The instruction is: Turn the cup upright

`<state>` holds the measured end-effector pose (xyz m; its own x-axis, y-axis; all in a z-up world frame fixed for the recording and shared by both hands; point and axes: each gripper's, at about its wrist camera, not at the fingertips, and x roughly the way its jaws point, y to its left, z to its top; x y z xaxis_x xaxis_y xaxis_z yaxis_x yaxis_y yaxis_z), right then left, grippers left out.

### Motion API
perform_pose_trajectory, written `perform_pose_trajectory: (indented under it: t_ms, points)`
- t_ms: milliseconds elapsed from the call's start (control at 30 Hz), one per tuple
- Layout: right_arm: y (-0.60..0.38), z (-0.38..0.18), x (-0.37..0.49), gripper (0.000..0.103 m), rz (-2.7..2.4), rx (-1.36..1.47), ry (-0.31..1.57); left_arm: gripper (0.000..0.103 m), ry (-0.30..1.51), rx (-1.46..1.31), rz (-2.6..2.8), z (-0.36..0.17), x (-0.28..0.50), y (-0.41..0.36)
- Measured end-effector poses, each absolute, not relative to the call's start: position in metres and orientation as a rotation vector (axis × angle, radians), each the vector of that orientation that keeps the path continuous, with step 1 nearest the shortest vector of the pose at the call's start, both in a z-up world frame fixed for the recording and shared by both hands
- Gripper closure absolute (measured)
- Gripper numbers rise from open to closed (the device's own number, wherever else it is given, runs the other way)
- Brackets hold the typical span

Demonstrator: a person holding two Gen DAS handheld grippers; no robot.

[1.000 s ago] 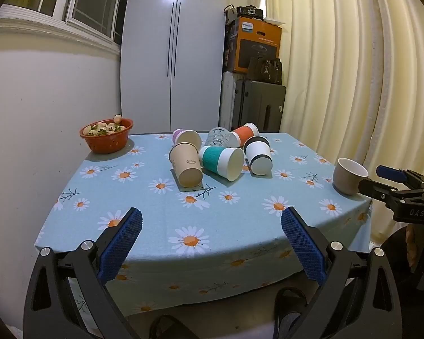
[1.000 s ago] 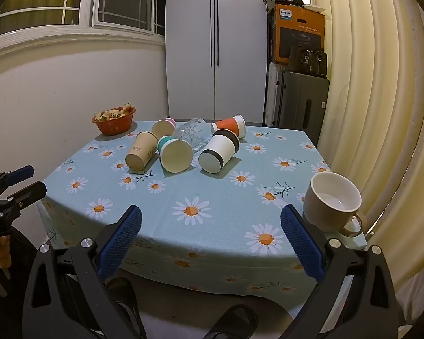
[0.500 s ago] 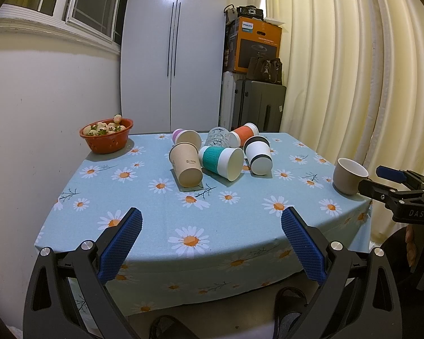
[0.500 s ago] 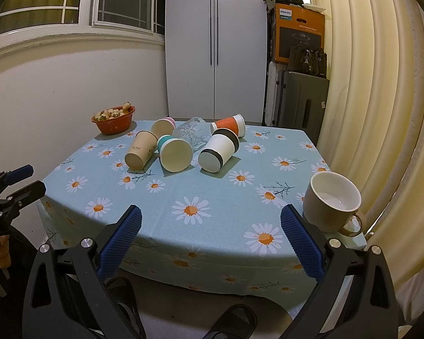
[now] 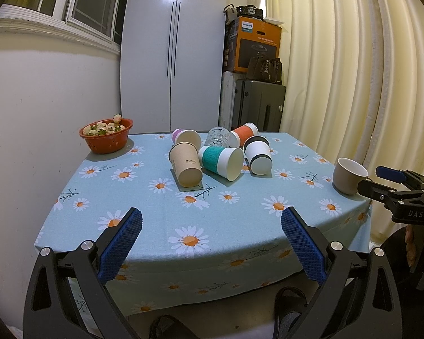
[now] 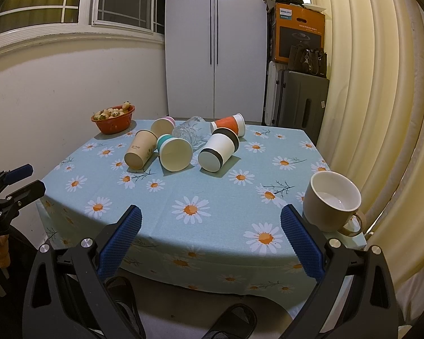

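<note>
Several paper cups lie on their sides in a cluster at the table's middle: a brown one, a teal-sleeved one, a black-banded white one, an orange one, a pink one and a clear glass. They also show in the right wrist view: brown cup, teal cup, white cup. A beige mug stands upright at the right edge. My left gripper and right gripper are open and empty, in front of the table's near edge.
A red bowl of strawberries sits at the far left corner. The table wears a blue daisy cloth. Curtains hang on the right; a white wardrobe, suitcases and a box stand behind. Slippers lie on the floor below.
</note>
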<state>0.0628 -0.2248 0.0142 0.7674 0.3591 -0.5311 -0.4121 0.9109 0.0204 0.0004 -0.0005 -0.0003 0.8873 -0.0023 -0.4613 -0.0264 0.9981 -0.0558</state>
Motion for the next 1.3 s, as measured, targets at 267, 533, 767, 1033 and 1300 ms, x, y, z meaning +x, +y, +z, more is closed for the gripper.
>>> perform_pose_trajectory:
  t_ms: [267, 533, 767, 1033, 1300]
  points:
    - [-0.2247, 0.0139, 0.0630, 0.005, 0.419, -0.100, 0.557, 0.007, 0.480, -0.061, 0.012, -0.0003, 0.0005, -0.0004]
    - [-0.2252, 0.0105, 0.0613, 0.005, 0.420, -0.103, 0.562, 0.007, 0.480, -0.061, 0.013, -0.0004, 0.0006, -0.0005]
    - [-0.2242, 0.0109, 0.0644, 0.005, 0.420, -0.104, 0.562, 0.007, 0.480, -0.061, 0.012, -0.0003, 0.0005, -0.0006]
    - [-0.2221, 0.0125, 0.0630, 0.005, 0.421, -0.106, 0.564, 0.007, 0.483, -0.061, 0.013, -0.0008, -0.0013, -0.0023]
    - [-0.2240, 0.0093, 0.0626, 0.005, 0.424, -0.107, 0.563, 0.007, 0.483, -0.063, 0.013, -0.0009, -0.0013, -0.0024]
